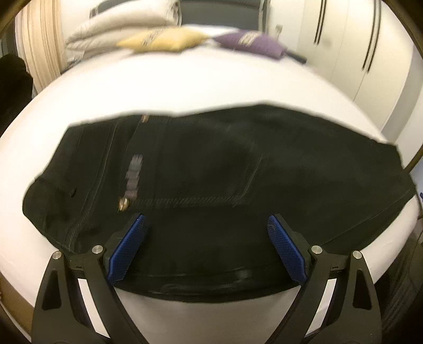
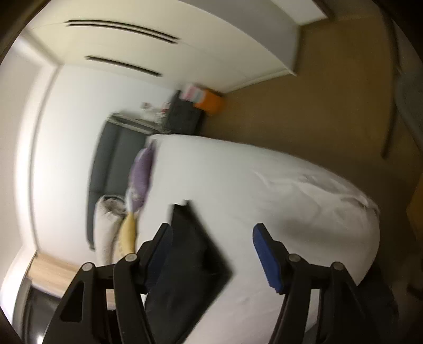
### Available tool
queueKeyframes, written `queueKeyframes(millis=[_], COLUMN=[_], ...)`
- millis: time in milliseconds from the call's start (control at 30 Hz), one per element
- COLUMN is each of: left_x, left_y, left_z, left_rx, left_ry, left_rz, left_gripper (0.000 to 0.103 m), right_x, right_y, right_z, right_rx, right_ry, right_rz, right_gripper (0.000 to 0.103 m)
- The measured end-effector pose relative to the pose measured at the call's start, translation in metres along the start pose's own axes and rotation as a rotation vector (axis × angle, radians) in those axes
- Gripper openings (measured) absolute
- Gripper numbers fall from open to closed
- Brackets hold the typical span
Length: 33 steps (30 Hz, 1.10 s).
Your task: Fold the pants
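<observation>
Black pants lie folded into a wide, flat bundle on the white bed, with a button and zipper showing at the left. My left gripper hangs over the near edge of the pants. Its blue pads stand wide apart and hold nothing. In the blurred, tilted right wrist view, the pants show as a dark shape on the bed. My right gripper is above them, open, with nothing between its pads.
A yellow pillow, a purple pillow and a white duvet lie at the bed's far end. White wardrobe doors stand to the right. An orange box sits on the brown floor beyond the bed.
</observation>
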<state>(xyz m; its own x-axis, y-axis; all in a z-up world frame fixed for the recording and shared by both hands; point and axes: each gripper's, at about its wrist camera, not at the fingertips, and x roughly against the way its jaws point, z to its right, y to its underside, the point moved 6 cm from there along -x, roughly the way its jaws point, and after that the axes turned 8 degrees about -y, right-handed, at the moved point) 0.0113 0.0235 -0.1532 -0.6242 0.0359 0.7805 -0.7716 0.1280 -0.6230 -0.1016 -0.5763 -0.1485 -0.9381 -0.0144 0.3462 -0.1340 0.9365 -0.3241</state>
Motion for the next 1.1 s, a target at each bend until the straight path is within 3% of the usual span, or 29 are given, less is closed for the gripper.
queueKeyframes(millis=[67, 133, 200, 267, 367, 500, 733, 1100], left_x=[0.009, 0.008, 0.005, -0.005, -0.038, -0.036, -0.028, -0.036], left_y=[-0.010, -0.019, -0.026, -0.026, -0.011, -0.002, -0.001, -0.004], left_z=[0.015, 0.029, 0.038, 0.041, 0.028, 0.022, 0.020, 0.029], left_rx=[-0.032, -0.055, -0.065, -0.075, -0.058, -0.047, -0.002, -0.024], left_ry=[0.020, 0.030, 0.035, 0.027, -0.036, -0.045, -0.022, -0.031], left_rz=[0.033, 0.043, 0.049, 0.043, -0.060, -0.049, -0.068, -0.071], left_gripper=[0.094, 0.094, 0.094, 0.094, 0.093, 0.094, 0.094, 0.097], right_x=[0.008, -0.034, -0.052, -0.062, -0.085, -0.095, -0.095, -0.083], right_y=[0.012, 0.046, 0.067, 0.076, 0.078, 0.071, 0.072, 0.074], right_z=[-0.008, -0.034, -0.035, -0.022, -0.010, -0.004, -0.012, -0.001], right_rx=[0.032, 0.038, 0.019, -0.028, -0.122, -0.212, -0.211, -0.207], right_ry=[-0.045, -0.075, -0.058, -0.026, -0.028, -0.078, -0.079, -0.078], right_rz=[-0.085, -0.160, -0.199, -0.204, -0.193, -0.145, -0.132, -0.145], right_gripper=[0.067, 0.067, 0.067, 0.067, 0.067, 0.066, 0.066, 0.065])
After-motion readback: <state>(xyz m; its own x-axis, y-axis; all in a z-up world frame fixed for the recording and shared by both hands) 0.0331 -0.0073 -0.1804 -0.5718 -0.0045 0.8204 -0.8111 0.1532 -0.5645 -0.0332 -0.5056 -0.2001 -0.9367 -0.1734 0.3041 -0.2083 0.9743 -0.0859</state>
